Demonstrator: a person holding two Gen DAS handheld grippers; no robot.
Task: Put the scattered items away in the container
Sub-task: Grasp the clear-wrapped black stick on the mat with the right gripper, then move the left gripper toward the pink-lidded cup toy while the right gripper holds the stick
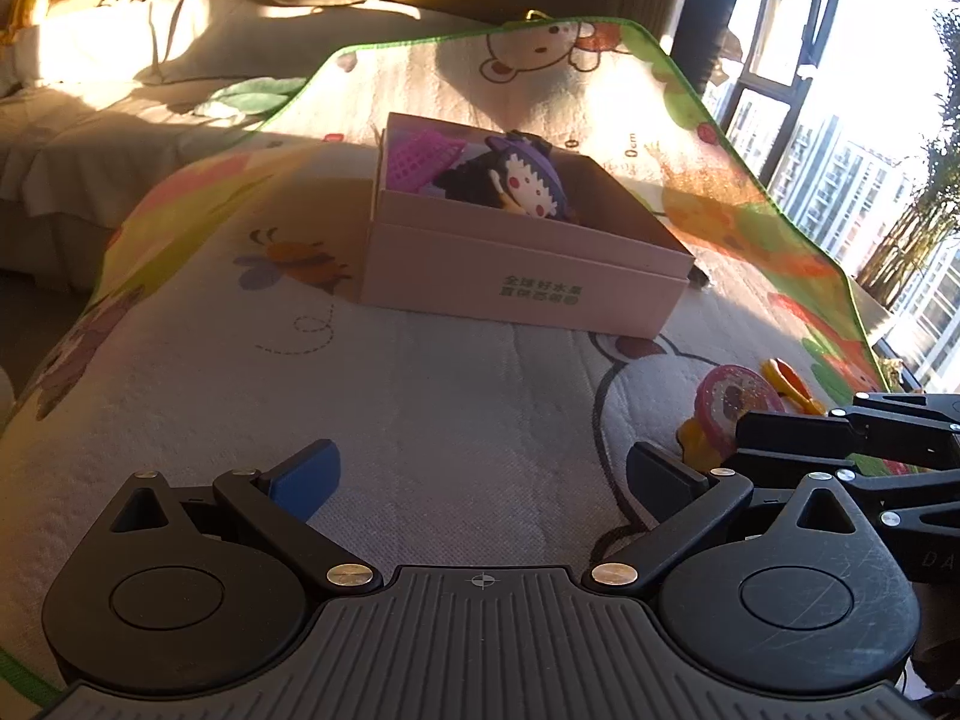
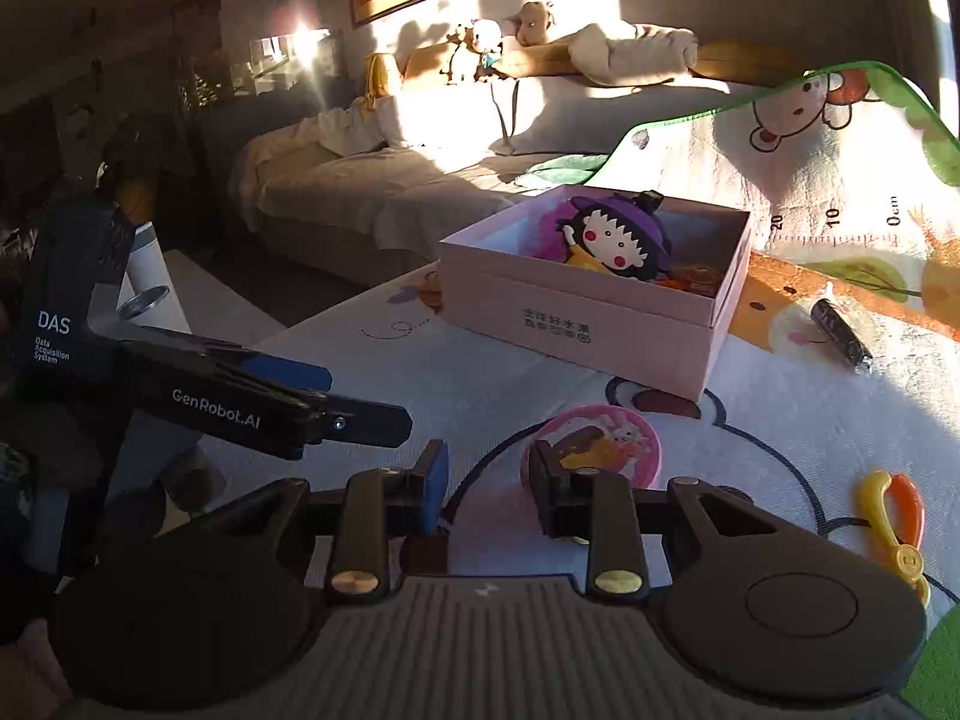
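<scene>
I was picking up the pink round toy (image 2: 606, 444), which lay on the mat (image 2: 780, 420) just past my right tool (image 2: 491, 492), half shut on nothing I could see, while my left tool (image 1: 480, 474) gaped empty; next I needed to grab it and reach the box (image 2: 570, 324).

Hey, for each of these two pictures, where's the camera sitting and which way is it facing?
Left wrist: on the left tool, facing the pink cardboard box on the cartoon play mat; the right tool enters from the right.
Right wrist: on the right tool, facing the same box, bed behind; the left tool shows at left.
Shared: box, mat, round pink disc.
</scene>
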